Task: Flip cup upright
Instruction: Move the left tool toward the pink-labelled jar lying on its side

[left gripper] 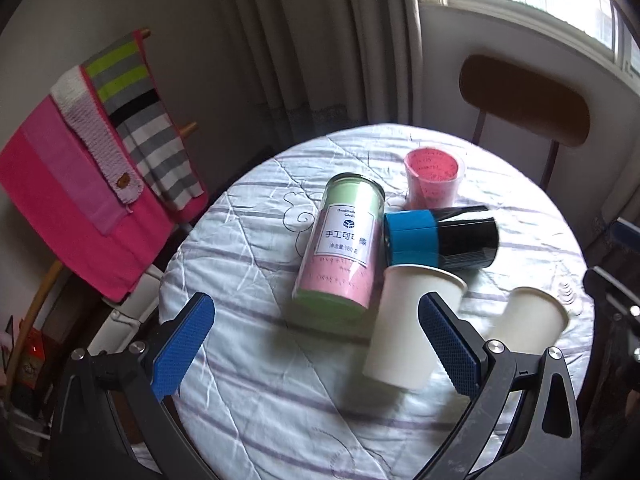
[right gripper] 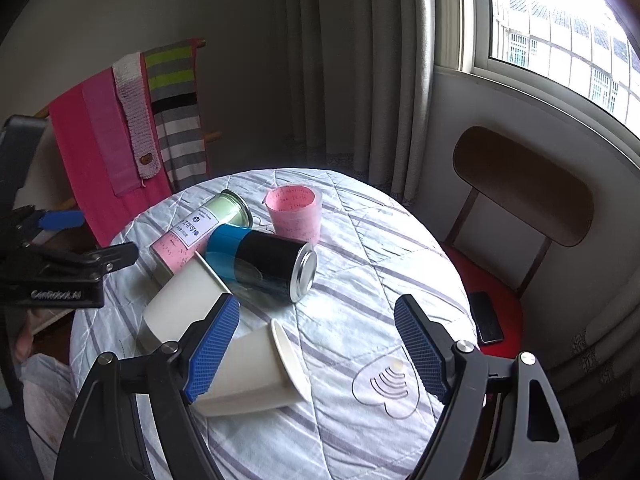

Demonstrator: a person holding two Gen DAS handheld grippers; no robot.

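Note:
Two white paper cups lie on their sides on the round table. The nearer cup (right gripper: 248,368) lies with its mouth to the right, just beside my right gripper's left finger (right gripper: 212,344); it also shows in the left wrist view (left gripper: 532,320). The second cup (right gripper: 180,300) lies behind it, and shows in the left wrist view (left gripper: 412,324). My right gripper (right gripper: 316,348) is open and empty above the table. My left gripper (left gripper: 316,348) is open and empty; its right finger (left gripper: 448,344) overlaps the second cup.
A pink and green canister (left gripper: 340,240), a blue and black canister (left gripper: 440,240) and an upright pink cup (left gripper: 434,178) stand on the quilted tablecloth (left gripper: 260,400). A chair (right gripper: 520,184) with a phone (right gripper: 486,316) is on the right. Hanging cloths (left gripper: 80,180) are at left.

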